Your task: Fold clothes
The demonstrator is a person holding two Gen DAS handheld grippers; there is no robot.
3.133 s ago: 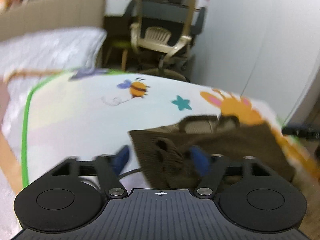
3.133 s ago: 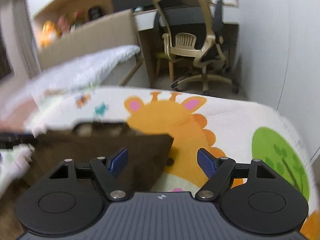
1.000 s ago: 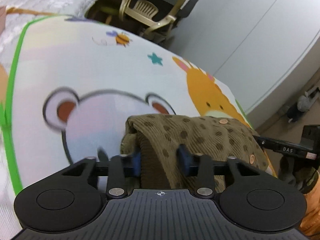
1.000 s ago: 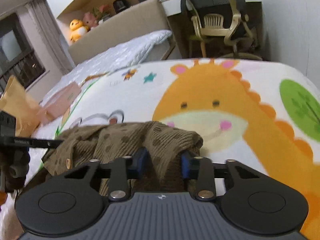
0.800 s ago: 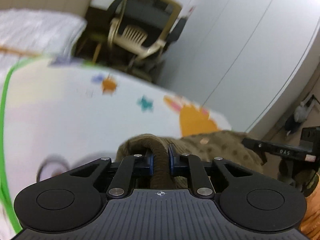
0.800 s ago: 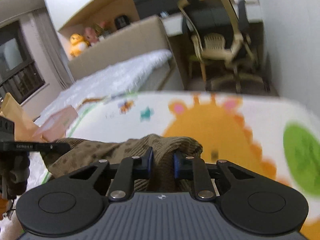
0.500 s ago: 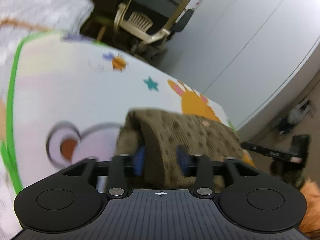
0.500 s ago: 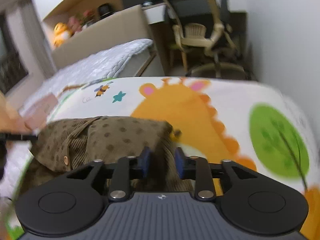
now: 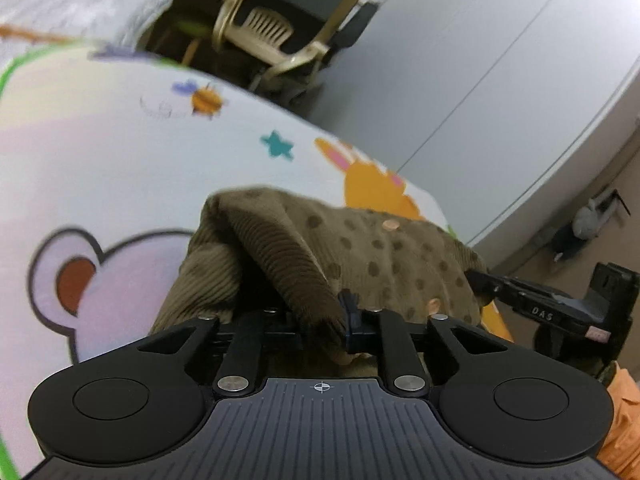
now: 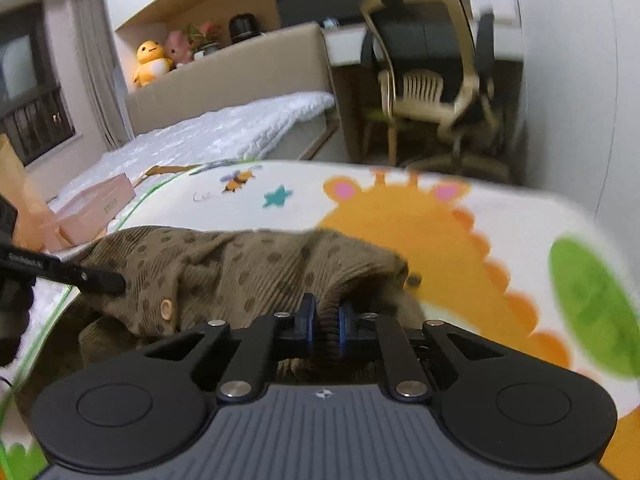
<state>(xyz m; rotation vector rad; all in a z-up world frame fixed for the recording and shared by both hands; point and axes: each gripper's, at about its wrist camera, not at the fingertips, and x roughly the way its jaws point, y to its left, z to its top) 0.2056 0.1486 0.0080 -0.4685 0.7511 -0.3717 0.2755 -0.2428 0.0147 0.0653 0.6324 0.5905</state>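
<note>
Gripping w/ both tools now: left gripper clenched on a ribbed fold of the brown dotted garment, cloth bunched between the pads. Garment lies on the cartoon blanket, over the bear print's right side, near edge lifted into the jaws.

Left → right, left wrist view: bear print, then garment hump, then giraffe print, then the right gripper's finger reaching in at the garment's far side. Beyond that, floor and wall.

Right wrist view: pink box at far left on the blanket, left tool's finger against the cloth, garment mid-frame, right gripper clamped on a corduroy ridge; jaws nearly touching, fabric pinched thin between them.

Risks (judgement):
- Both grips hold bunched folds, not clean corners; prob. more than one layer caught, so the fold may come out lumpy or skewed.
- Thin pinch on the right could slip if pulled hard.
- Uneven lift btw hands would twist the piece.
- Buttons may snag on the ribbing.

Room: open blanket ahead over the giraffe and star prints, good landing area. Blanket edge drops off at right by the wall; office chair well apart, no obstacle. Pink box limits leftward sweep.
</note>
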